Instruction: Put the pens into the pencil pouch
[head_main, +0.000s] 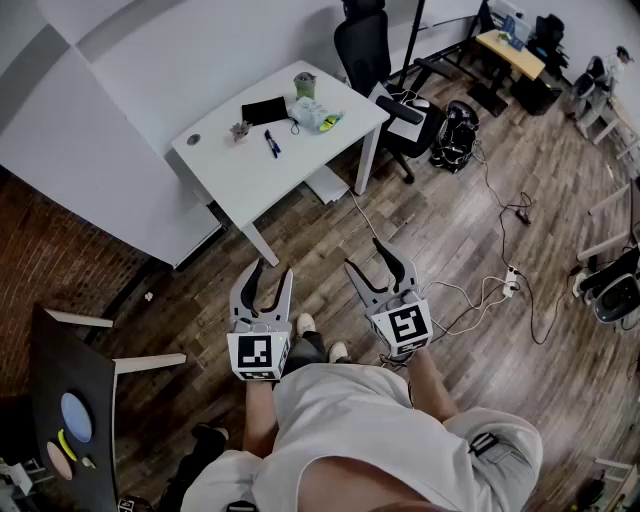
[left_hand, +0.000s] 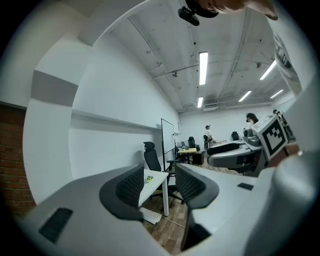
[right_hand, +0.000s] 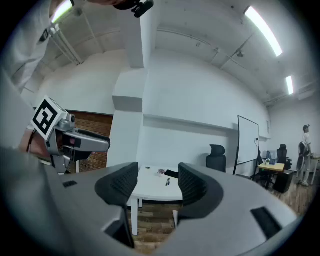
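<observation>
Well: I stand well apart from table (head_main: 318, 160), upper middle of head view. Left gripper (head_main: 270, 272) empty, jaws wide. Right gripper (head_main: 364, 256) same, jaws wide, nothing between. Pens (head_main: 271, 143) lie on tabletop near black pouch (head_main: 264, 110), just below it in frame. I judge pens light, stiff, smooth, prone to roll; take one across mid-barrel. Pouch likely soft, floppy; pinch one lip at opening, hold mouth open.
</observation>
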